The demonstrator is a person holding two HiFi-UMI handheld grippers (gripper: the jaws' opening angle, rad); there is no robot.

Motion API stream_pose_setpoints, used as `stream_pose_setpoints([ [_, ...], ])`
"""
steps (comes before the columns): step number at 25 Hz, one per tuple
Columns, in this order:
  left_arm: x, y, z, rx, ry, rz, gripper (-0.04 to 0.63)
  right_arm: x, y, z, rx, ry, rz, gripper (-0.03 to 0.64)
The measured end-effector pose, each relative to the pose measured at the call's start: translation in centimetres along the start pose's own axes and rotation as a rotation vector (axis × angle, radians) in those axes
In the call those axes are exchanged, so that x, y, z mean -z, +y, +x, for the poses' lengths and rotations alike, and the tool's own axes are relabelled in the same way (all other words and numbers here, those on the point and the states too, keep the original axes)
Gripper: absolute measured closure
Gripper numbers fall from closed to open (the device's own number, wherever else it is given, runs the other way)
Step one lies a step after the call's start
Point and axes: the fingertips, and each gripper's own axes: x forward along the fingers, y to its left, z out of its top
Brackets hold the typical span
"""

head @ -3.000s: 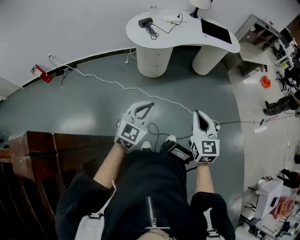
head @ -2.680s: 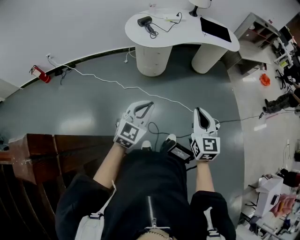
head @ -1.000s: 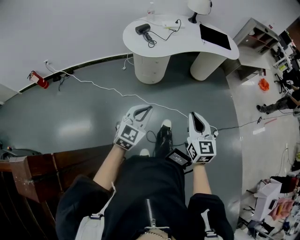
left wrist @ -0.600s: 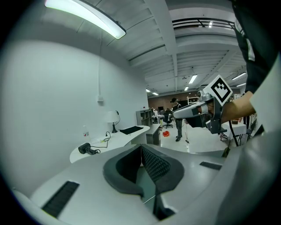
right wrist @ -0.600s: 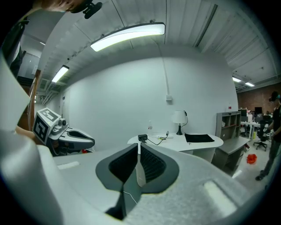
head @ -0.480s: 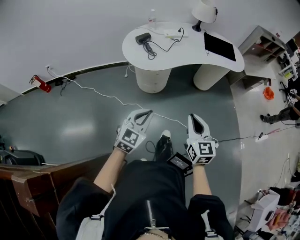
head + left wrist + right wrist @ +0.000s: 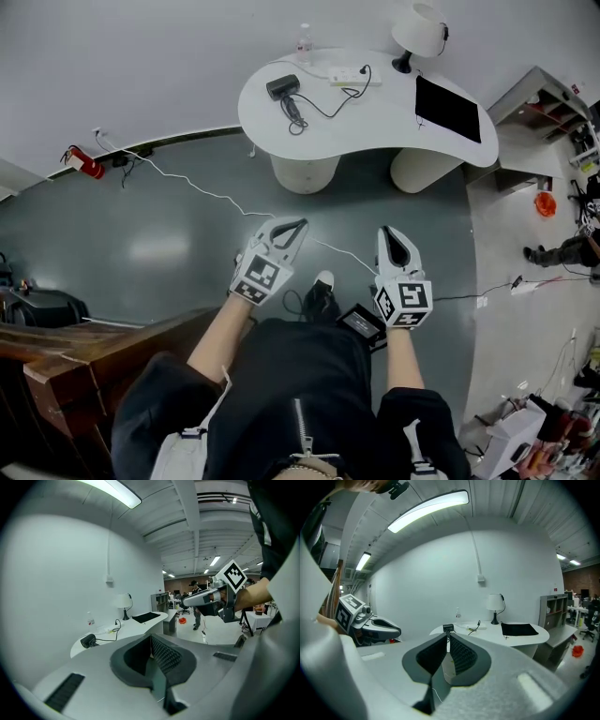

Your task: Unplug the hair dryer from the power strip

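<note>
Left gripper (image 7: 298,226) (image 7: 151,638): jaws together, nothing between them. Right gripper (image 7: 390,232) (image 7: 447,637): same, closed and empty. Both are held out in front of the person, over the floor, well apart from the desk (image 7: 281,133).

Dryer (image 7: 283,87) (image 7: 448,628) (image 7: 87,641) lies on the desk near its left end. Strip (image 7: 354,75) lies along the back edge, about mid-desk. The black cord (image 7: 319,105) loops between them. Where it meets the strip is too small to read.

Handling, judged:
- Plug is likely small, stiff and held tight by friction.
- Cord is soft and thin, would slip or strain. Do not pull there.
- Take hold on the plug body, jaws across its flat sides, and pull straight out.
- Strip looks light and may lift or slide, so pin it with the other gripper.
- Dryer has a hard shell, fairly light, and may drag if the cord goes taut.
</note>
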Motion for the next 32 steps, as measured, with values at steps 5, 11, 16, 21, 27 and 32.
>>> stream_pose_setpoints([
  [5,-1.8,1.1,4.0,-0.013,0.002,-0.022,0.584,-1.1,-3.8,2.4,-0.022,0.006,-0.003,0.609],
  [11,-3.9,2.5,8.5,-0.047,0.0,-0.029,0.584,-1.7,-8.2,5.1,-0.053,0.0,0.006,0.608],
  [16,-5.0,3.9,10.4,-0.089,0.009,-0.033,0.584,-2.1,-10.6,6.8,-0.082,0.003,0.011,0.601],
  [21,-5.1,4.3,11.1,-0.114,0.023,-0.032,0.584,-2.5,-11.7,7.4,-0.101,-0.006,0.013,0.601],
  [27,-4.9,4.6,12.1,-0.119,0.036,-0.032,0.584,-2.6,-12.4,8.1,-0.111,-0.014,0.02,0.6],
  [32,-5.4,5.0,14.0,-0.095,0.033,-0.025,0.584,-3.3,-13.4,8.9,-0.096,-0.024,0.02,0.601],
])
